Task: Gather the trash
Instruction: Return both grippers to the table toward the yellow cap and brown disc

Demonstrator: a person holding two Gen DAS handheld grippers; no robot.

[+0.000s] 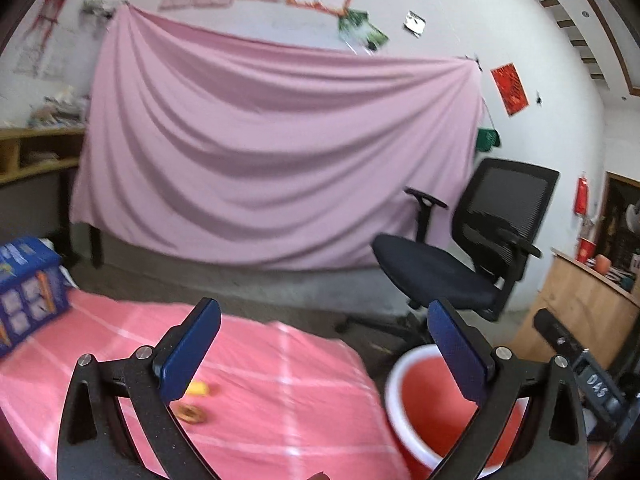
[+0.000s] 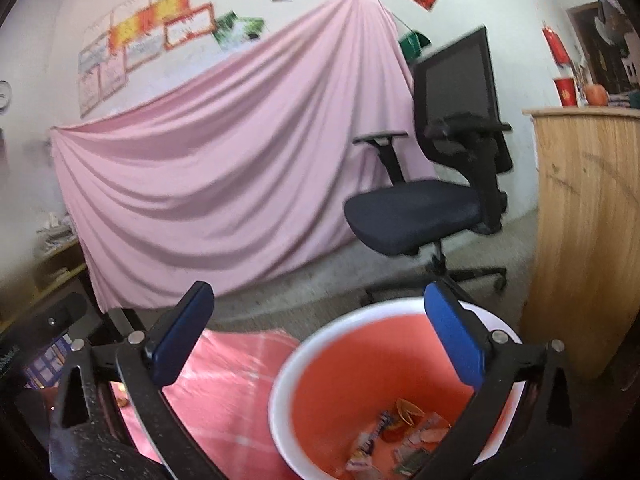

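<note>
Well along, by the look of it, but not finished. Several crumpled wrappers (image 2: 404, 432) already lying at the bottom of the red bin (image 2: 280, 380), a white-rimmed pail standing on the floor just beside the edge of the worktop (image 1: 280, 380) with its pink checked cloth. Still to collect, at least two bits on that cloth: a small yellow scrap (image 1: 199, 389) and, just nearer the camera, a brownish ring-shaped piece (image 1: 191, 414), both blurred and too small to name more closely. Possibly another scrap at the cloth's near edge in the right wrist view, half hidden behind the gripper frame; cannot tell.

Left gripper (image 1: 324, 344) spread wide, nothing between the pads, poised above the cloth with the bin to its right. Right gripper (image 2: 320, 336) likewise spread wide and empty, hanging over the bin's mouth. Nothing pinched on either side.

Judging from this: next a return to the cloth for the two remaining scraps, then back over the bin. Rest of the worktop out of view, so maybe more trash there.
</note>
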